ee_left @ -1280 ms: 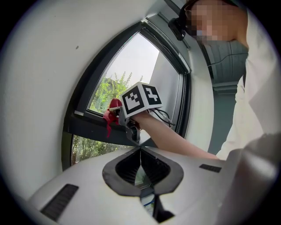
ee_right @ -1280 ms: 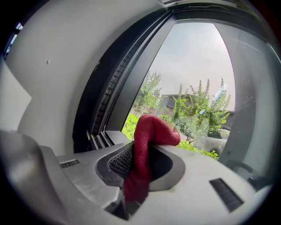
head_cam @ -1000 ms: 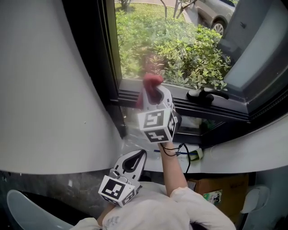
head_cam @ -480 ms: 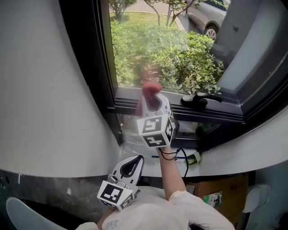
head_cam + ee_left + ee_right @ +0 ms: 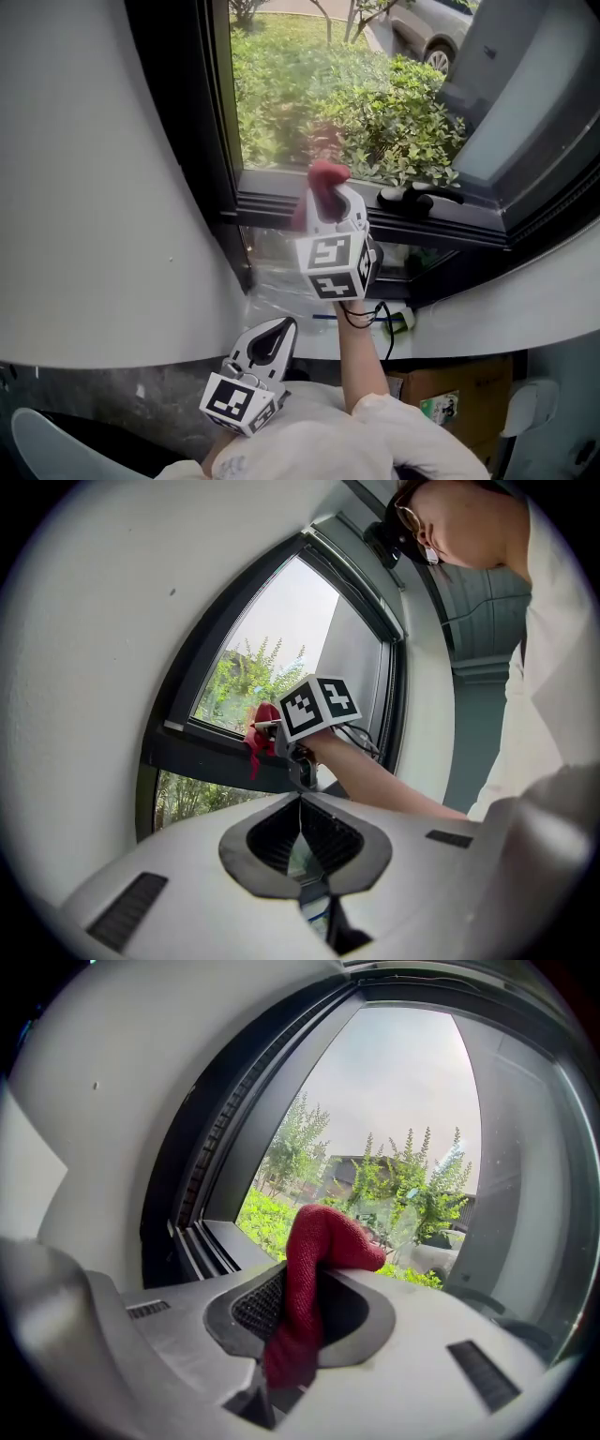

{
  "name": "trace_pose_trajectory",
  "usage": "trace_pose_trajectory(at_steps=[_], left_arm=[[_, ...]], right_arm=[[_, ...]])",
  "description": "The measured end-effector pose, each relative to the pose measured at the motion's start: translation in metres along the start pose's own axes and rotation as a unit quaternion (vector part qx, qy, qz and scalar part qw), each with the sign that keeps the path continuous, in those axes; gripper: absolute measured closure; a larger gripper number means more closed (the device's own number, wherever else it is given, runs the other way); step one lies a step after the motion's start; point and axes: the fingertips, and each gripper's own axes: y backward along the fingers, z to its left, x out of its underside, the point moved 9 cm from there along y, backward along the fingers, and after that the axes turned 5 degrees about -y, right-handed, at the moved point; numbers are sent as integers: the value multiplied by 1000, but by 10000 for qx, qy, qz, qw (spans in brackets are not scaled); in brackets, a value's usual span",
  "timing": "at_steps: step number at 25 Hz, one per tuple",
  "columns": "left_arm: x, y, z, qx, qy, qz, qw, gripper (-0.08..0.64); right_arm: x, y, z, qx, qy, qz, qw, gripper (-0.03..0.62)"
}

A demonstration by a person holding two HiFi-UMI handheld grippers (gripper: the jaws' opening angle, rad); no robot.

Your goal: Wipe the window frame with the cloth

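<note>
A red cloth (image 5: pixel 321 187) is pinched in my right gripper (image 5: pixel 328 199), which is shut on it and held up against the lower rail of the dark window frame (image 5: pixel 272 208). In the right gripper view the cloth (image 5: pixel 314 1269) stands folded between the jaws, its top bent over to the right, with the frame's sill tracks (image 5: pixel 202 1246) just beyond. My left gripper (image 5: pixel 267 342) hangs low near the person's body, shut with nothing in it. In the left gripper view the right gripper's marker cube (image 5: pixel 316 706) and the cloth (image 5: pixel 264 729) show ahead at the frame (image 5: pixel 206 757).
A black window handle (image 5: pixel 422 196) sits on the frame to the right of the cloth. The sash (image 5: pixel 525 112) is swung open at the right. A white curved wall (image 5: pixel 94 187) is at the left, and a cardboard box (image 5: pixel 450 389) stands below the sill. Bushes (image 5: pixel 375 112) lie outside.
My right gripper with the cloth has slid a little to the right along the lower frame rail. The left gripper has barely moved.
</note>
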Motion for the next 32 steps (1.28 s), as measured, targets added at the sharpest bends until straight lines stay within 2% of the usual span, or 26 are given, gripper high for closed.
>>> trace_pose_trajectory(at_steps=[32], left_arm=[[0, -40, -34, 503, -142, 111, 9986, 549]], right_arm=[[33, 27, -63, 300, -419, 1, 9987, 508]])
